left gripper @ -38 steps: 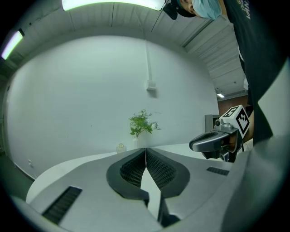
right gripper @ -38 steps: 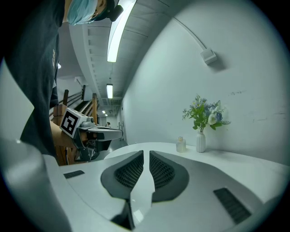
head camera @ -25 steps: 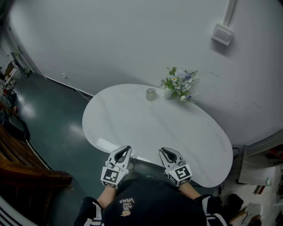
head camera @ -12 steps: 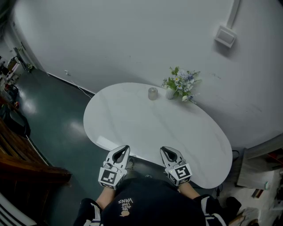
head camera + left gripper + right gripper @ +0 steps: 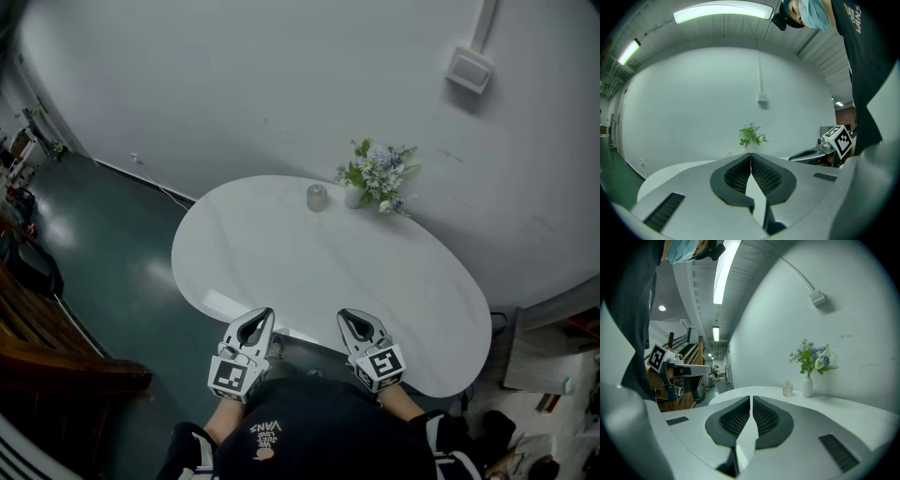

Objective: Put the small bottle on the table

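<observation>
A small clear bottle point(image 5: 318, 198) stands upright on the white oval table point(image 5: 281, 272) at its far edge, just left of a white vase of flowers point(image 5: 375, 178). The bottle point(image 5: 788, 389) shows small and distant in the right gripper view, next to the vase point(image 5: 807, 386). Both grippers hover at the table's near edge, close to the person's body. My left gripper point(image 5: 258, 323) is shut with nothing between its pads. My right gripper point(image 5: 352, 323) is shut and empty too. In the left gripper view the flowers point(image 5: 751, 136) appear far off.
A white wall curves behind the table, with a switch box point(image 5: 469, 71) on it. Dark green floor point(image 5: 112, 244) lies left of the table. Wooden furniture point(image 5: 37, 347) stands at the lower left. Clutter sits on the floor at the lower right point(image 5: 544, 384).
The view has shifted slightly with the head. Both grippers stay at the table's near edge; the bottle and the vase have not moved.
</observation>
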